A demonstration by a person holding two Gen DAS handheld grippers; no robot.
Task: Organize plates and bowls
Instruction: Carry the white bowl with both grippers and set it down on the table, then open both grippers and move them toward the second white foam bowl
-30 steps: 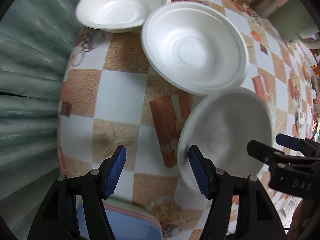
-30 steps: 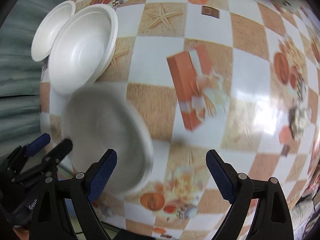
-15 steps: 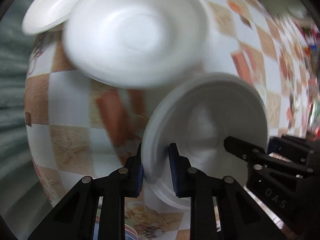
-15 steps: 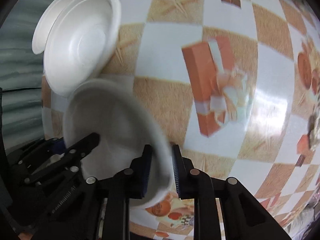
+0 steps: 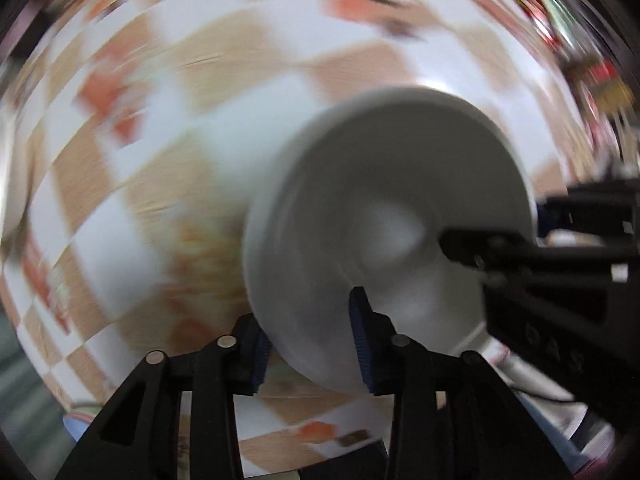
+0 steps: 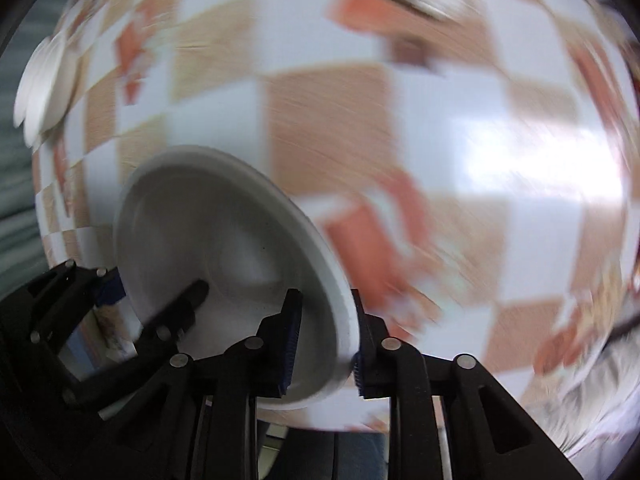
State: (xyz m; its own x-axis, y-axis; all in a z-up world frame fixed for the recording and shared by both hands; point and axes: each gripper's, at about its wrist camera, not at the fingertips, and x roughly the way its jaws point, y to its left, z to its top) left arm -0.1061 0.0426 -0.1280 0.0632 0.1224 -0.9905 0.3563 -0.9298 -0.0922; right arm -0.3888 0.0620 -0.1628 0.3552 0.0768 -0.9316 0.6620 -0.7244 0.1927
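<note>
bowl (image 5: 384, 216) carried off other bowls; left hand-held gripper (image 5: 310, 340) opening, right hand-held gripper (image 6: 326, 344) opening, both astride rim.

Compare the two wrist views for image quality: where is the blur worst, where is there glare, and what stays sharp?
Left wrist view: checkered tablecloth heavily streaked, white bowl soft, left gripper crisp. Right wrist view: similar streaking, bright glare patch on the cloth, right gripper sharp; both bulge with fisheye distortion.

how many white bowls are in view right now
2 at least: the held bowl close to the cameras, and a blurred white stack at the table's far left edge, possibly several bowls.
</note>
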